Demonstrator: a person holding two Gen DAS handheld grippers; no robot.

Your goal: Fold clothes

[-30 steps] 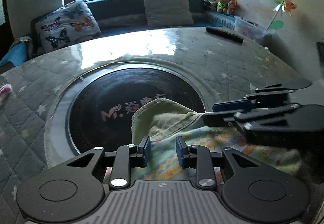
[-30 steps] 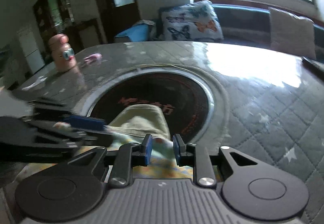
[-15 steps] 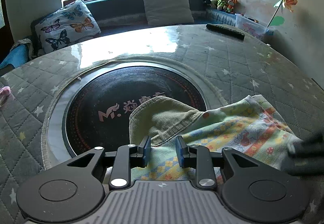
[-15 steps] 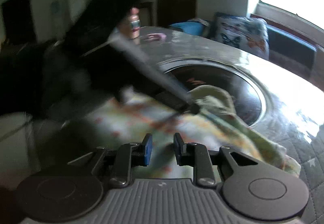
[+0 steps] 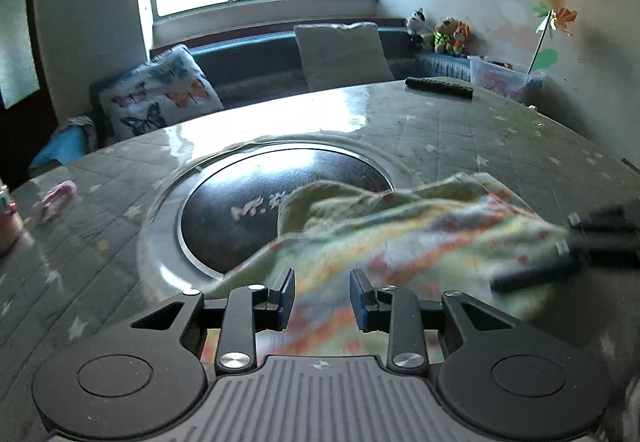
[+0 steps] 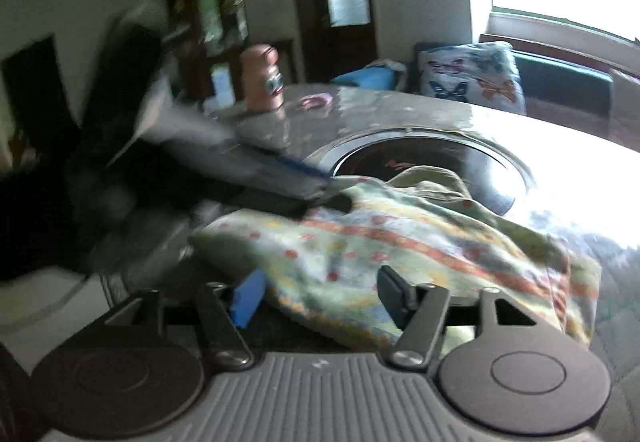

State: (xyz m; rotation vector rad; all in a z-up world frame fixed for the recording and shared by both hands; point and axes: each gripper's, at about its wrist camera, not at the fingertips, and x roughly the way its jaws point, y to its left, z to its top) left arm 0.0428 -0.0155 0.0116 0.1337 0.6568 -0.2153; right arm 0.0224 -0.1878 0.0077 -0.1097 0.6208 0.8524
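A patterned cloth (image 5: 420, 234) with orange, yellow and green print and an olive lining lies bunched on the round table, partly over the dark centre disc (image 5: 240, 202). My left gripper (image 5: 322, 296) is shut on the cloth's edge, which rises up to its fingers. In the right wrist view it appears blurred, its tips (image 6: 332, 190) pinching the cloth's (image 6: 400, 242) far corner. My right gripper (image 6: 320, 296) stands wide open, with the cloth's near edge lying between its fingers. It shows as a dark blur (image 5: 568, 254) at the cloth's right end.
The table (image 5: 460, 130) has a quilted grey cover under a shiny sheet. A black remote (image 5: 438, 87) lies at its far edge, a small pink item (image 5: 54, 198) at the left, a pink bottle (image 6: 266, 82) beyond. A bench with cushions (image 5: 160, 98) runs behind.
My right gripper has opened wide and swung round to the cloth's other end. My left gripper has risen, keeping its grip, and the cloth's edge has lifted with it.
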